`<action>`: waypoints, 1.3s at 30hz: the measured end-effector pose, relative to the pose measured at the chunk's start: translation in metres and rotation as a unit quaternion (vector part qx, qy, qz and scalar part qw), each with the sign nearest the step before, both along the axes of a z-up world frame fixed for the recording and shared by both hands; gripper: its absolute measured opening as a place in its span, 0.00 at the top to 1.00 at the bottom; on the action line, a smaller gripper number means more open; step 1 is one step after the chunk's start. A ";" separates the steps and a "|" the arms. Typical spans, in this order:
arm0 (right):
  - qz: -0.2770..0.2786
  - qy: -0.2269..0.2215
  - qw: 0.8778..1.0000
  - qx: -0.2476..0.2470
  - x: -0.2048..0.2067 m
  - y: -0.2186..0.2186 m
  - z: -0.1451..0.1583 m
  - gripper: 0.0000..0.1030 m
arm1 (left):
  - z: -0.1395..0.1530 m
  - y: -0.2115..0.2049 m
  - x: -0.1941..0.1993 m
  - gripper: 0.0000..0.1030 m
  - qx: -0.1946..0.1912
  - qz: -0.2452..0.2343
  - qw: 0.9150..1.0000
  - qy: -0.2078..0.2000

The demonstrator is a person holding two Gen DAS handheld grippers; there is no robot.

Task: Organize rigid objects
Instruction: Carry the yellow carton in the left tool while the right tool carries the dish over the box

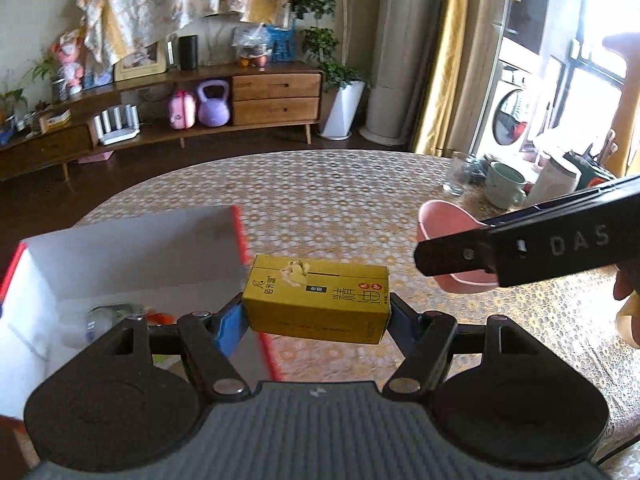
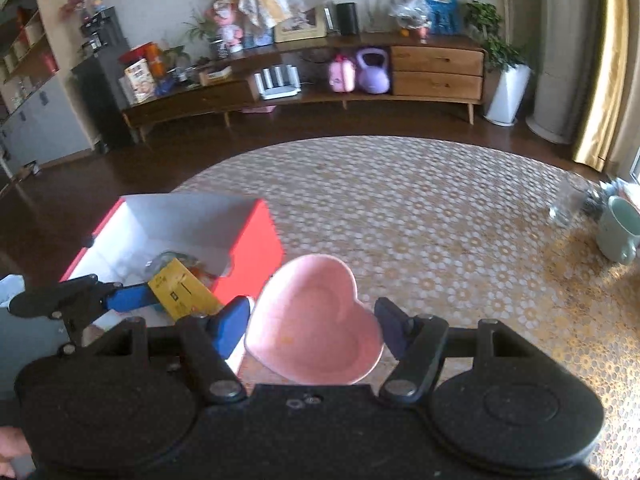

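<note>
At the left edge of the table (image 2: 440, 200) stands a red storage box (image 2: 256, 248) with a white inside, already holding a few small items too blurred to name. The left gripper (image 1: 316, 308) is clamped on a yellow carton (image 1: 318, 298), its blue pads (image 1: 230, 328) pressing the two short ends, and carries it in the air just over the box's near right corner. Just beside it to the right, the right gripper (image 2: 312, 328) pinches a pink heart-shaped dish (image 2: 314, 320) across its width, held clear of the lace tablecloth. The step in hand looks like carrying both pieces to the box. Next, the carton probably needs shifting further left over the open interior before release, then the dish following, each lowered without the two tools colliding. A green mug (image 2: 618, 230) sits at the far right edge.
</note>
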State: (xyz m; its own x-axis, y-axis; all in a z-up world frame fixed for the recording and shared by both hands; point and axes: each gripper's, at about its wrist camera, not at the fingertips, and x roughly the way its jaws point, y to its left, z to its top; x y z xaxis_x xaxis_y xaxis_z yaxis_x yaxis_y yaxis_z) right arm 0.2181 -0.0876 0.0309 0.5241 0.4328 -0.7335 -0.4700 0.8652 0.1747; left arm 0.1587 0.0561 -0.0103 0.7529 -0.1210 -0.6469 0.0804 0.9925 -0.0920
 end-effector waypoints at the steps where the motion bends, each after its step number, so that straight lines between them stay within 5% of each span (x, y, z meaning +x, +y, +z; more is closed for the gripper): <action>1: 0.004 -0.001 1.000 0.000 -0.002 0.006 0.001 0.34 | 0.001 0.007 -0.002 0.30 0.001 0.005 1.000 0.001; 12: 0.055 -0.006 0.998 -0.015 -0.012 0.077 -0.001 0.34 | 0.001 0.094 -0.010 0.30 0.024 0.065 0.998 0.005; 23: 0.109 -0.017 0.993 -0.042 -0.010 0.145 -0.021 0.34 | -0.012 0.163 0.022 0.30 0.036 0.111 0.993 0.036; 39: 0.168 -0.022 0.978 -0.124 0.018 0.215 -0.084 0.34 | -0.058 0.180 0.099 0.30 0.047 0.109 0.986 0.116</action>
